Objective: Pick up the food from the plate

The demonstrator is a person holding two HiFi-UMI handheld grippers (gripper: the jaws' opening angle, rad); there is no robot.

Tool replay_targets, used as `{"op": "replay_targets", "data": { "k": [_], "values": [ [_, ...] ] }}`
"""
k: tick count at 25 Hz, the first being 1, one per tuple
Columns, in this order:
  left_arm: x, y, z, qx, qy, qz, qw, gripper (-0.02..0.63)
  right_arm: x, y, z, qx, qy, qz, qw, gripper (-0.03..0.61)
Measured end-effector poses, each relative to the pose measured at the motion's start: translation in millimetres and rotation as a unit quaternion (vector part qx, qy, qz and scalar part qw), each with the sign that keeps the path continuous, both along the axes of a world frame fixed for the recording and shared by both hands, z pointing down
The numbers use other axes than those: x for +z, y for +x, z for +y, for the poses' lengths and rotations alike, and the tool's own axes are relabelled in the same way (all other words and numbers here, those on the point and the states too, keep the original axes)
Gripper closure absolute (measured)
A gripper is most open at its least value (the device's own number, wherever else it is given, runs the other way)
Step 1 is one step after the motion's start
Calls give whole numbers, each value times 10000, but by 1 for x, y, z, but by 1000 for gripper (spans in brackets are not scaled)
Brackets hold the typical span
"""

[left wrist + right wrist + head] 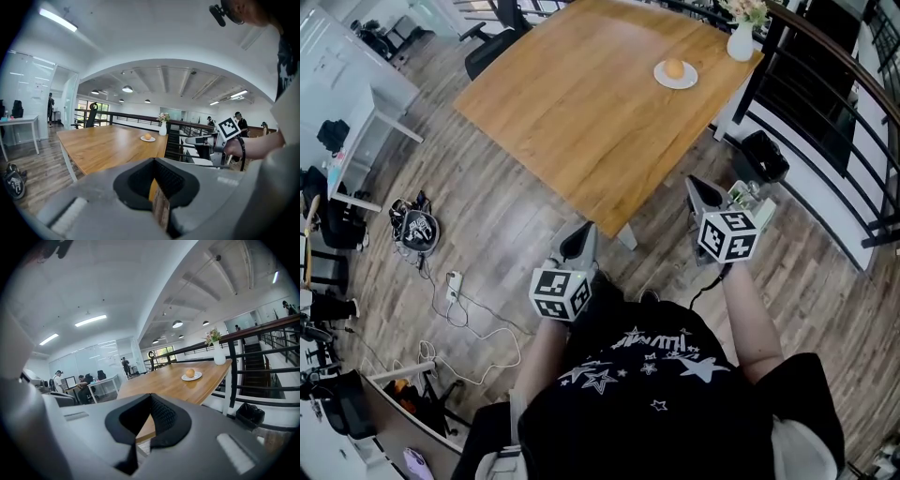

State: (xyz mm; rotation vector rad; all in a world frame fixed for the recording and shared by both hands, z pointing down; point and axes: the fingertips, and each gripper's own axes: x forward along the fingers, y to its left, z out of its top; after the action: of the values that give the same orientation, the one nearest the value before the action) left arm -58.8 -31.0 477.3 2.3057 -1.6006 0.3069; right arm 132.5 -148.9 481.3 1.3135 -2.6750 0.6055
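A round orange piece of food [674,68] lies on a small white plate [687,81] near the far right corner of the wooden table [581,103]. I stand well back from the table. My left gripper [578,242] and right gripper [705,195] are held close to my body over the floor, both shut and empty, pointing toward the table. In the left gripper view the food [147,136] shows far beyond the shut left gripper [153,160]. From the right gripper [150,395], the food [190,373] and plate [198,376] also lie far ahead.
A white vase with flowers [741,42] stands at the table's corner beside the plate. A black railing [825,103] runs along the right, with a dark bin [764,157] at its foot. A bag [417,230] and cables with a power strip [453,281] lie on the floor at left.
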Motion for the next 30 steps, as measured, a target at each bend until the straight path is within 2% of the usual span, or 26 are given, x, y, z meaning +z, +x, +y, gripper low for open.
{"op": "replay_targets", "data": {
  "k": [5,11,16,21,30],
  "values": [
    [5,-4,-24,76,-25,49,10000,612,8,6,-13,100,-54,102,9999,577],
    [5,-7,-63,397,-26,114,9991,612,7,16,-42,510,-60,186,9985,577],
    [8,-22,-119,493,-100,273,9984,612,5,13,-83,774,-57,211,9968,576],
    [1,-28,-167,796,-110,296,9963,612,-6,8,-121,1078,-51,163,9940,576],
    [-11,-48,-228,1209,-147,340,9920,612,-13,-10,-160,1457,-165,264,9888,575]
  ]
}}
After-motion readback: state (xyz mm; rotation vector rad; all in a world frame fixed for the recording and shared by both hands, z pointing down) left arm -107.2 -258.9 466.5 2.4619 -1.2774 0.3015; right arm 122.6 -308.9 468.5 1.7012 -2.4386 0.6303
